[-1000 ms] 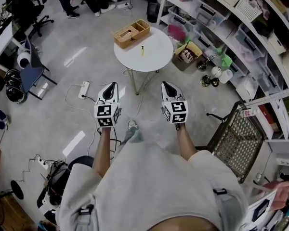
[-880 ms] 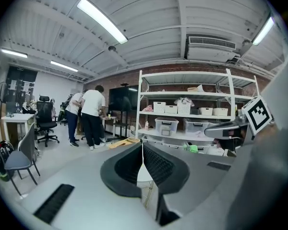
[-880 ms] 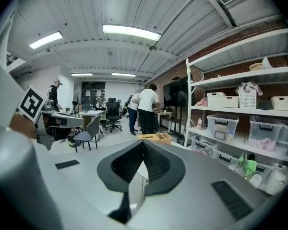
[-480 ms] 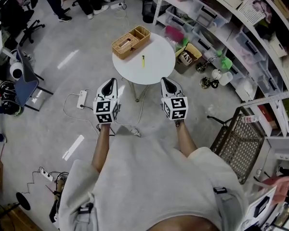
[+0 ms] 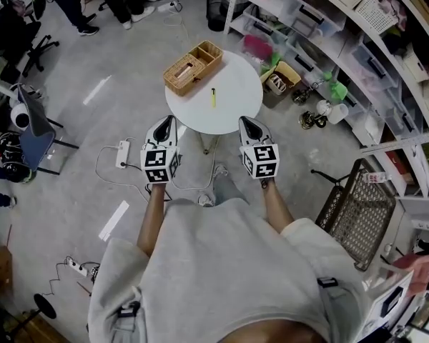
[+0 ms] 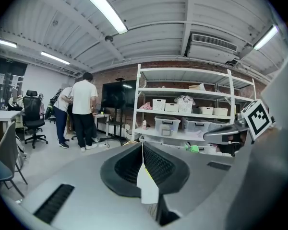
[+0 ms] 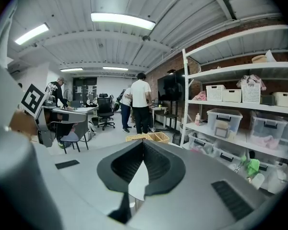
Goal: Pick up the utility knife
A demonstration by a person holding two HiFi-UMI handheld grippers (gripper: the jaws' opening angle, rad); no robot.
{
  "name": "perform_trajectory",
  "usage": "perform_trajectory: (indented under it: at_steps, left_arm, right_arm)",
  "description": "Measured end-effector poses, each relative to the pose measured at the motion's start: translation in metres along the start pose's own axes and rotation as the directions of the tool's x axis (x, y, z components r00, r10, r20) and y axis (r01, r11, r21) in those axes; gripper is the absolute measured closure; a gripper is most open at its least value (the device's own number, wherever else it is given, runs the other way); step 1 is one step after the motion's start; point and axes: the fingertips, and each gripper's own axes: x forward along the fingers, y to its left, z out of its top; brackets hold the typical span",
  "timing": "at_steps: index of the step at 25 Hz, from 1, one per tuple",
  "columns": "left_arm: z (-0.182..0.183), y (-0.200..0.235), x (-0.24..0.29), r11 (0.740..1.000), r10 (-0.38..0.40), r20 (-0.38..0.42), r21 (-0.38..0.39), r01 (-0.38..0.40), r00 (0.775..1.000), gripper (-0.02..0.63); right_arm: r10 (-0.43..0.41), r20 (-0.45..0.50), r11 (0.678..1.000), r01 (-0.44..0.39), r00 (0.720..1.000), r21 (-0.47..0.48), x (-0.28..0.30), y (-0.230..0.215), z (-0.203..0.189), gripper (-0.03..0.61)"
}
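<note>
The left gripper, closed and empty, hangs just short of one round table bearing one basket at its left and one yellow utility knife near its middle, while the right gripper, likewise closed on nothing, hangs alongside.

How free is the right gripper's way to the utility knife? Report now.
Probably free, though not yet in reach: the right gripper hangs by the edge of the table, short of the utility knife, which lies bare, clear of the basket. Its shut fingers must open first.
</note>
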Motion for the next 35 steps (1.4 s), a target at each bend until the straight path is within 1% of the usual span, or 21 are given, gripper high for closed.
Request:
perform_trajectory:
  at_steps: [4,10,18,23,29,35]
  left_arm:
    - [-0.001,0.007,0.024,1.0,0.004,-0.014,-0.004,-0.004,1.0,0.591]
    - [0.012,0.02,0.072,1.0,0.021,-0.014,0.005,-0.021,1.0,0.591]
    - [0.045,0.039,0.136,0.996,0.083,-0.007,0.014,-0.083,0.997,0.591]
    - [0.054,0.047,0.168,0.993,0.12,-0.017,0.014,-0.12,0.993,0.591]
    - [0.056,0.059,0.192,0.989,0.147,-0.034,0.018,-0.147,0.989,0.591]
    - [0.045,0.069,0.2,0.99,0.143,-0.073,0.01,-0.142,0.987,0.591]
  right_arm:
    - [0.01,-0.004,1.0,-0.01,1.0,0.003,0.023,-0.01,0.002,0.548]
    - [0.031,0.006,1.0,-0.031,0.999,0.003,0.071,-0.037,0.018,0.548]
    - [0.1,0.024,0.995,-0.1,0.995,-0.014,0.14,-0.073,0.052,0.548]
    - [0.138,0.015,0.99,-0.138,0.99,-0.017,0.175,-0.093,0.062,0.548]
    - [0.17,-0.002,0.985,-0.17,0.985,-0.012,0.207,-0.102,0.062,0.548]
    - [0.175,-0.046,0.985,-0.174,0.983,0.017,0.221,-0.097,0.047,0.548]
